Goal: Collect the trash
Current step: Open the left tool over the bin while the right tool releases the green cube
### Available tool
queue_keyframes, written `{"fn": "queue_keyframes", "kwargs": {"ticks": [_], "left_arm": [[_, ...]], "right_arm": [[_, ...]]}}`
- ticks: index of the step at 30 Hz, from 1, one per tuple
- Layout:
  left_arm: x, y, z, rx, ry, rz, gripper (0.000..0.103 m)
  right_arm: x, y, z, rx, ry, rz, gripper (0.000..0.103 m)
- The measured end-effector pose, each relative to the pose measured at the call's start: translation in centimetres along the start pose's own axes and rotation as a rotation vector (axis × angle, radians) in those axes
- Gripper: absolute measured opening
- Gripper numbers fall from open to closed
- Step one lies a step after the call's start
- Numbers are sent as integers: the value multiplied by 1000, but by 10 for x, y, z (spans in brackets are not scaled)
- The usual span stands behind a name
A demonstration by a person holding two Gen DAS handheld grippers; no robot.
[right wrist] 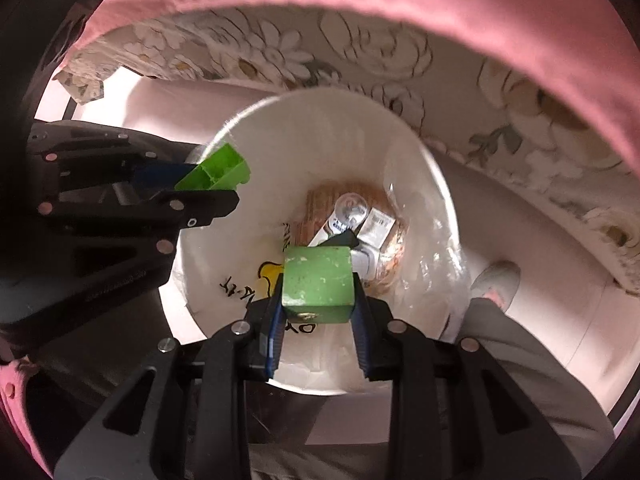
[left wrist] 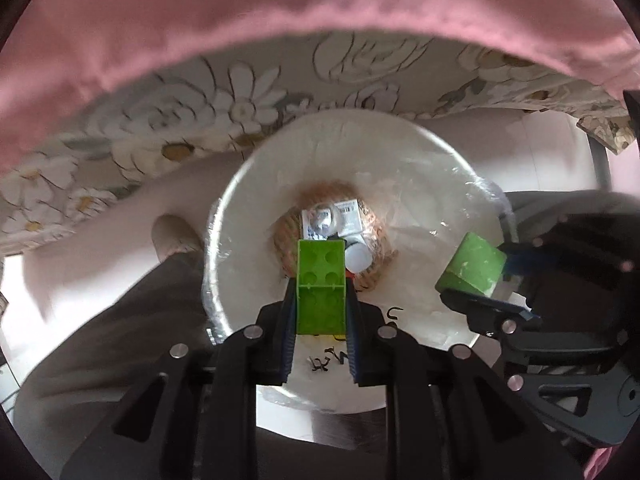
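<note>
Evidently hung over the bin [left wrist: 420, 184] with both loads, neither let go yet. Pinched a bright green brick [left wrist: 321, 276] in the left tongs [left wrist: 321, 292], pads pressed flat on its two long sides, hollow underside turned to the camera. Pinched a duller green block [right wrist: 318, 276] in the right tongs [right wrist: 318, 292], gripped low and square across two faces. Looked down past both onto packets [left wrist: 348, 216] and a white cap [left wrist: 359, 258] at the bottom of the bin, inside a clear liner [left wrist: 486, 188].

Judged the brick the likelier miss. Seen from the right wrist, sat close above the near-left rim rather than over the middle; if released there, could have clipped the rim, bounced and landed on the floor [left wrist: 520, 152] beside a shoe [right wrist: 496, 280]. Judged the block safer: appeared inside the right part of the mouth in the left view, though near the wall.

Reckoned a second hazard in the crowding. Worked both tongs near one another over one narrow opening, so spreading either pair, or dipping lower, might have knocked tool against tool and jolted a load loose early.

Counted the liner as a third. Lay slack and crinkled over the rim, close to the right tongs; a fingertip caught in it on the way out could have dragged it up or tipped the light bin.

Noted also the flowered cloth [left wrist: 240, 92] overhanging the far side: a block bouncing out that way might have rolled under it and been lost to sight.
</note>
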State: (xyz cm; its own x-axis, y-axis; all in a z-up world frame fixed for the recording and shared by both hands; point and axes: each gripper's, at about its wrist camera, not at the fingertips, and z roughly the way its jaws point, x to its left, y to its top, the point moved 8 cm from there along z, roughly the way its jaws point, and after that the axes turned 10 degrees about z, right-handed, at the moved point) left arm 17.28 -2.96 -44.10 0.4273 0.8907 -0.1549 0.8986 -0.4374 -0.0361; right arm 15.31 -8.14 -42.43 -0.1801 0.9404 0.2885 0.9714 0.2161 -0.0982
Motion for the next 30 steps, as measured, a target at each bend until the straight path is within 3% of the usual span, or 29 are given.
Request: {"fn": "queue_keyframes", "kwargs": {"ticks": [14,28,30], "left_arm": [[2,2,61,116,-82,-72,24],[2,-1,84,169,-100,-86,24],[3,0,88,175,-98,-90,31]], "right_arm": [[-18,-6,62,157,21,98,31],[-18,-18,90,233,1,77,31],[-20,-17,93,237,-7,88,36]]}}
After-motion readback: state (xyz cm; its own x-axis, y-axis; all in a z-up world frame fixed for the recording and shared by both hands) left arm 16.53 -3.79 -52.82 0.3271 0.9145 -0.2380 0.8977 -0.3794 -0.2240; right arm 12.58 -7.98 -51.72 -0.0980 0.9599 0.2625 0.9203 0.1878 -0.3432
